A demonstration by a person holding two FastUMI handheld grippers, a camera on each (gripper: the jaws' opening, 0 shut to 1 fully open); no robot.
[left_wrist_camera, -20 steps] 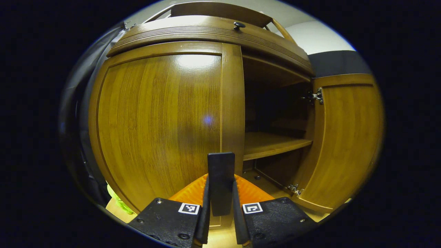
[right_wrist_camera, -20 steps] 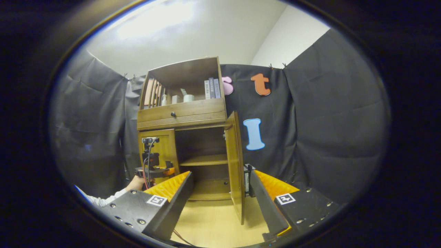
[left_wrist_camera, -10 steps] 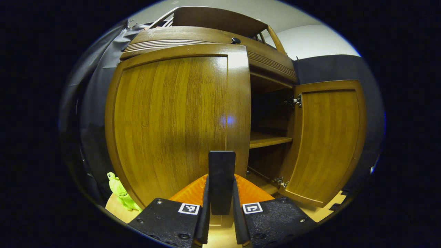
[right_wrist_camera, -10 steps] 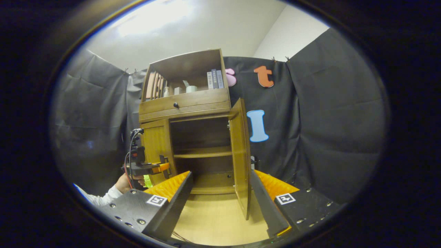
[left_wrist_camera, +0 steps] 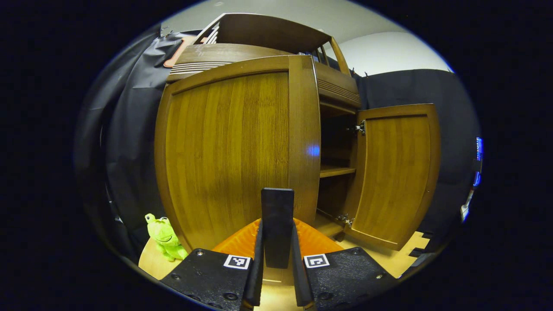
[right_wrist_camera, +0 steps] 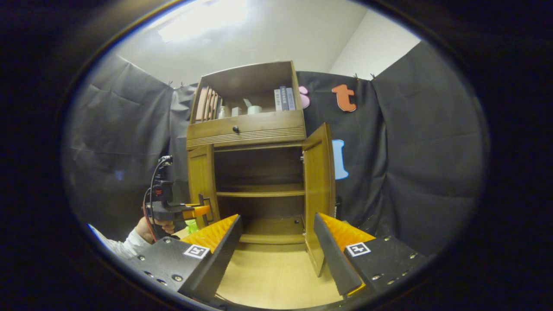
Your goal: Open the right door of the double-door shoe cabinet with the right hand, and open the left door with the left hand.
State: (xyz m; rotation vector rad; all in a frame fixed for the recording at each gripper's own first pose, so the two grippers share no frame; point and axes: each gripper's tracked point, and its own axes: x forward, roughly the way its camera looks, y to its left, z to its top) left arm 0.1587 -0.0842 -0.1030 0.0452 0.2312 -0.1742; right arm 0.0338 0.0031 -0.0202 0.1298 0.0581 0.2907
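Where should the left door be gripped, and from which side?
Take the upright handle bar near the left door's free edge, from the front, jaws across its narrow width. The panel is flat, nothing else to pinch. The left gripper is shut on it.

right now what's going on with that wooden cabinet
A person is opening the brown wooden double-door shoe cabinet with two handheld grippers. The left gripper is shut on the dark handle of the cabinet's left door, which stands swung out from the frame. The right door already stands wide open, and the right gripper hangs back from it, open and empty. Bare shelves show inside.
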